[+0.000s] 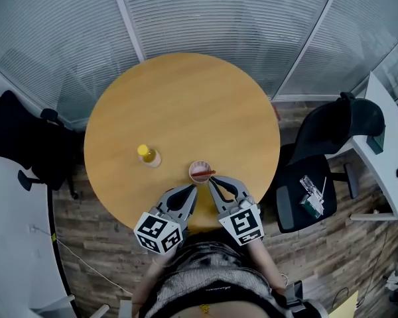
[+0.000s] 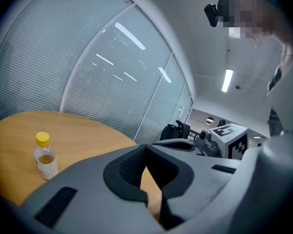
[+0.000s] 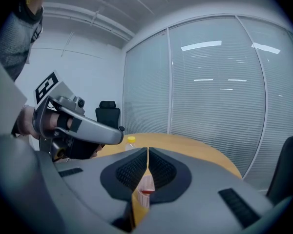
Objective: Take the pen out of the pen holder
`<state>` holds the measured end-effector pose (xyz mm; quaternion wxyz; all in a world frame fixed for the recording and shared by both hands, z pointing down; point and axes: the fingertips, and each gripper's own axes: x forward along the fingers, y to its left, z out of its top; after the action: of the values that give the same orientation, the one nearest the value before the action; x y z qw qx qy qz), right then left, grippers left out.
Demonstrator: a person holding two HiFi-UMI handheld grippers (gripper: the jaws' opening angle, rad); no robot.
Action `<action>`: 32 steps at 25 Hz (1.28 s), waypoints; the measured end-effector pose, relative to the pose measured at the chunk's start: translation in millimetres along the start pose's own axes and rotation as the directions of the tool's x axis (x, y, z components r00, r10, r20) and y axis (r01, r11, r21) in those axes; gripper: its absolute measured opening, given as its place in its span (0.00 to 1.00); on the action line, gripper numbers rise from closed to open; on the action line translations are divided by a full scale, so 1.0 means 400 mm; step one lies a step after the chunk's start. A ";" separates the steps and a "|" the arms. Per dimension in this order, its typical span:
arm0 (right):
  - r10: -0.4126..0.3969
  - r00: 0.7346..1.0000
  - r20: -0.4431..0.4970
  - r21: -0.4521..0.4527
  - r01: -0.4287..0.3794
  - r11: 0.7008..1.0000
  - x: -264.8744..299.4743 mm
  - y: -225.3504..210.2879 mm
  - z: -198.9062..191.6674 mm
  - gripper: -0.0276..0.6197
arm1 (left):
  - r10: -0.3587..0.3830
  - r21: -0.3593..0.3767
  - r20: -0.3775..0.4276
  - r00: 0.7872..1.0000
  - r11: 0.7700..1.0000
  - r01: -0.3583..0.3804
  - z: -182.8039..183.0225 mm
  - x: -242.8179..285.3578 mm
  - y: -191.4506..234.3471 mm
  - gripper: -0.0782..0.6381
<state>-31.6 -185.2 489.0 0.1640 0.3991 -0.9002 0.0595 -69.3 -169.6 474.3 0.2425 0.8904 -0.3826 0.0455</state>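
A small pinkish pen holder [image 1: 199, 171] stands near the front edge of the round wooden table [image 1: 186, 98], with a red pen [image 1: 208, 173] in it whose end leans over the right rim. My right gripper [image 1: 211, 181] is shut and empty, its tips just in front of the holder. In the right gripper view the holder [image 3: 145, 195] and a bit of red show through the slit below the shut right gripper [image 3: 148, 151]. My left gripper [image 1: 190, 191] is shut and empty too, a little nearer and left of the holder. The holder is hidden behind the left gripper [image 2: 146, 148] in its own view.
A small bottle with a yellow cap [image 1: 148, 155] [image 2: 45, 156] stands left of the holder. A black office chair [image 1: 322, 154] with small items on its seat and a white desk [image 1: 385, 134] are at the right. Another black chair [image 1: 26, 144] is at the left. Glass walls with blinds [image 1: 239, 18] run behind.
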 end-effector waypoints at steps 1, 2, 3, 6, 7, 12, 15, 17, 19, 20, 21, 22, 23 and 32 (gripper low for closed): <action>-0.001 1.000 -0.008 -0.007 0.001 1.000 0.004 -0.003 -0.008 0.08 | 0.001 0.000 -0.001 1.000 1.000 -0.001 -0.001 -0.001 0.002 0.11; -0.004 1.000 -0.015 -0.007 0.004 1.000 0.007 -0.007 -0.015 0.08 | 0.002 0.000 -0.002 1.000 1.000 -0.002 -0.001 -0.002 0.003 0.11; -0.008 1.000 -0.022 -0.004 0.008 1.000 0.010 -0.011 -0.023 0.08 | 0.003 -0.001 -0.002 1.000 1.000 -0.003 -0.002 -0.002 0.003 0.11; -0.020 0.999 -0.048 -0.014 0.020 1.000 0.023 -0.027 -0.051 0.08 | 0.008 -0.003 -0.003 1.000 1.000 -0.008 -0.001 -0.002 0.007 0.11; -0.022 0.998 -0.058 -0.019 0.021 1.000 0.027 -0.031 -0.062 0.08 | 0.010 -0.005 -0.002 1.000 1.000 -0.010 -0.002 -0.004 0.008 0.11; -0.001 0.994 -0.112 -0.028 -0.002 1.000 0.056 -0.048 -0.120 0.08 | 0.031 -0.015 0.004 0.999 0.999 -0.031 -0.004 -0.017 0.022 0.11; 0.016 0.990 -0.142 -0.031 -0.021 0.999 0.076 -0.060 -0.151 0.08 | 0.051 -0.023 0.008 0.999 0.998 -0.051 -0.004 -0.022 0.040 0.11; 0.030 0.988 -0.151 -0.018 -0.033 0.999 0.089 -0.066 -0.167 0.08 | 0.063 -0.027 0.004 0.998 0.998 -0.063 -0.007 -0.026 0.053 0.11; 0.039 0.986 -0.159 -0.008 -0.041 0.999 0.098 -0.074 -0.182 0.08 | 0.070 -0.030 0.000 0.998 0.997 -0.070 -0.010 -0.028 0.062 0.11; 0.042 0.985 -0.165 -0.008 -0.044 0.999 0.102 -0.078 -0.191 0.08 | 0.071 -0.033 -0.001 0.997 0.997 -0.071 -0.011 -0.028 0.065 0.11; 0.045 0.984 -0.171 -0.008 -0.048 0.999 0.107 -0.081 -0.200 0.08 | 0.073 -0.037 -0.001 0.997 0.997 -0.073 -0.012 -0.029 0.069 0.11; 0.052 0.983 -0.177 -0.007 -0.054 0.999 0.113 -0.084 -0.208 0.08 | 0.076 -0.039 -0.002 0.997 0.996 -0.076 -0.012 -0.030 0.073 0.11; 0.061 0.981 -0.182 -0.004 -0.062 0.998 0.119 -0.085 -0.217 0.08 | 0.080 -0.040 -0.003 0.997 0.996 -0.080 -0.012 -0.031 0.078 0.11; 0.104 0.974 -0.203 0.059 -0.094 0.994 0.144 -0.112 -0.275 0.08 | 0.104 -0.055 -0.003 0.995 0.993 -0.104 -0.017 -0.034 0.096 0.11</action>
<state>-7.5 -229.5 610.8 0.2434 0.3495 -0.8953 0.1307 -105.0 -180.1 491.6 0.2640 0.8622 -0.4296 0.0475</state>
